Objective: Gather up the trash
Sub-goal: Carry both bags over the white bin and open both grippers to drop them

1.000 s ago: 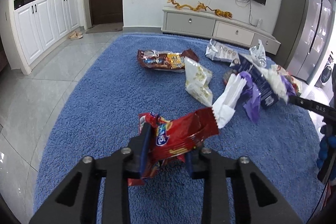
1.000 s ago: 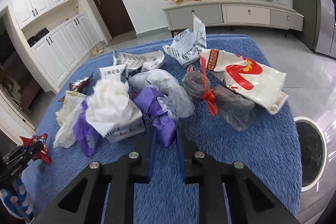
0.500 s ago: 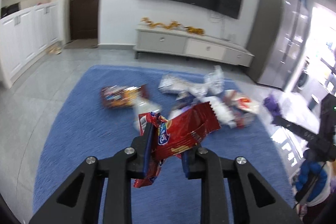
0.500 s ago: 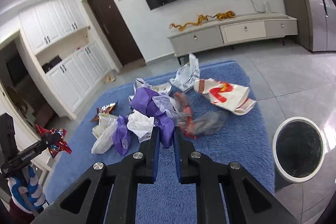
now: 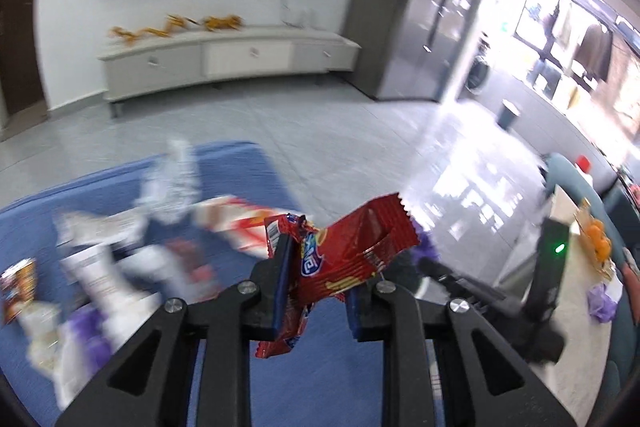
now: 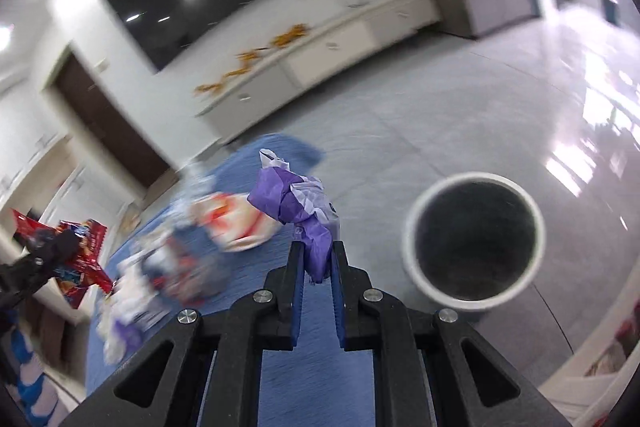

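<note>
Only right wrist shows bin (image 6: 474,301) — open-mouthed.

Two matte black hand-held tools, left tool (image 5: 316,267) and right tool (image 6: 317,259), each a pair of angular arms with triangular cut-outs, four round silver screws across the knuckles and slim blue pads lining the inner faces of the fingers (image 5: 280,279). Seen from the left tool, the other unit's black body carries a small green indicator light (image 5: 559,248). Below the left tool in the right-hand view shows a blue-and-white glove (image 6: 28,379).
</note>
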### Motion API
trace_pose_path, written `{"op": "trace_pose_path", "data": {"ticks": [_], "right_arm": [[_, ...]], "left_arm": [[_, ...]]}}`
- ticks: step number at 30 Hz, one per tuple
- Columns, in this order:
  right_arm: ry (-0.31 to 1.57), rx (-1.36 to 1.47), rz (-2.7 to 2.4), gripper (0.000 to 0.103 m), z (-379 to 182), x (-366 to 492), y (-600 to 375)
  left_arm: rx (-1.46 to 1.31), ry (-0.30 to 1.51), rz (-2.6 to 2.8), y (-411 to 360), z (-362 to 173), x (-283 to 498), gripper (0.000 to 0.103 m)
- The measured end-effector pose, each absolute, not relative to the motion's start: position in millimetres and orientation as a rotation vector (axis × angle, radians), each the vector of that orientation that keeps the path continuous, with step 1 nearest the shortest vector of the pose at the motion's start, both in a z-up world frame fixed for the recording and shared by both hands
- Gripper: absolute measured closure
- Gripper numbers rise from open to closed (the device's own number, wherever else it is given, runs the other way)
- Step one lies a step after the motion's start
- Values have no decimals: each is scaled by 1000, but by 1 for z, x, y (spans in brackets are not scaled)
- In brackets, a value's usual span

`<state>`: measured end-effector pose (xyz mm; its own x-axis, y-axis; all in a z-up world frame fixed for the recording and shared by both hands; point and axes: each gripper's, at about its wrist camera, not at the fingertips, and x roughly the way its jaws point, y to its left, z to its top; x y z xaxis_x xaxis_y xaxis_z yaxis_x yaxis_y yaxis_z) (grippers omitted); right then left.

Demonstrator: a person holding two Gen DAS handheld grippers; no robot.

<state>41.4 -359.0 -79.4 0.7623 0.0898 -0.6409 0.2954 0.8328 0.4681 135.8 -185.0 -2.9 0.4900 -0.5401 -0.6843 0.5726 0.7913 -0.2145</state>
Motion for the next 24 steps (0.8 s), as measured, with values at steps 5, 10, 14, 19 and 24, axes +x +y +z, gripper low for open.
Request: {"op": "trace_pose_path", "data": {"ticks": [5, 10, 14, 19, 24], "right_arm": [[765, 696, -255, 91, -122, 51, -411], [821, 796, -350, 91, -162, 58, -451], [854, 854, -398, 91, -186, 66, -478], [890, 898, -449, 88, -208, 68, -496], [908, 906, -488, 80, -221, 68, -506]], "left_arm": [[111, 893, -727, -275, -31, 162, 81], [158, 988, -744, -349, -69, 186, 81], [188, 1036, -722, -385, -101, 206, 78], [206, 1084, -698, -414, -130, 223, 73], [212, 1135, -694, -433, -151, 234, 59]]}}
